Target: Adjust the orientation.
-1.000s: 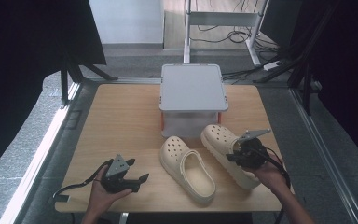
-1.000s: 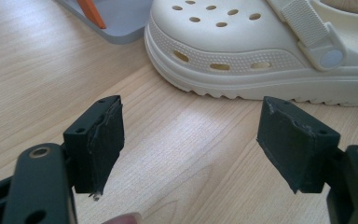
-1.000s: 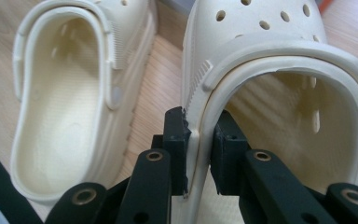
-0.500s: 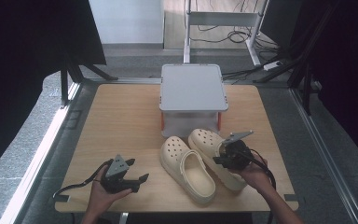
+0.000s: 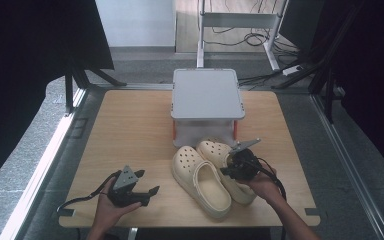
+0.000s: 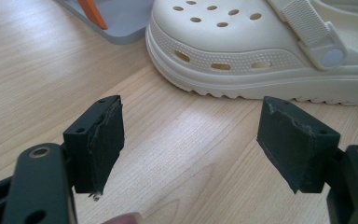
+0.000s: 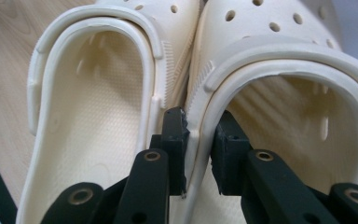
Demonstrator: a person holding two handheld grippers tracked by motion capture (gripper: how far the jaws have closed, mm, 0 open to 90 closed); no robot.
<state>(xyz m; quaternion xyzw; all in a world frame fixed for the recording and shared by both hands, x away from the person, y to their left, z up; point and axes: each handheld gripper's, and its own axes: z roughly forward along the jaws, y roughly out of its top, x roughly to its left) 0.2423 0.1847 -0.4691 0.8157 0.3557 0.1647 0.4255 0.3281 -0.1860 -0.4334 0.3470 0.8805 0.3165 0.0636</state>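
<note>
Two cream clogs lie side by side on the wooden table [image 5: 125, 130], toes toward the grey box [image 5: 207, 95]. The left clog [image 5: 200, 182] [image 7: 93, 121] touches the right clog [image 5: 215, 149] [image 7: 284, 88] along its side. My right gripper [image 5: 228, 170] [image 7: 199, 135] is shut on the right clog's inner side wall, one jaw between the shoes, the other inside the shoe. Its jaws have just been opening slightly with the wall still between them. My left gripper [image 5: 149, 183] [image 6: 191, 140] rests on the table left of the clogs, open, with nothing between its jaws. The left clog's toe [image 6: 242, 51] lies ahead of it.
The lidded grey box with orange clips [image 6: 93, 11] stands mid-table just behind the clogs' toes. Bare wood stretches to the left [image 5: 120, 115] and far right of the box. The table's front edge [image 5: 190, 221] runs close behind both hands.
My right gripper has carried the right clog leftward and slightly down until it lies against the left clog. The left gripper has stayed where it was.
</note>
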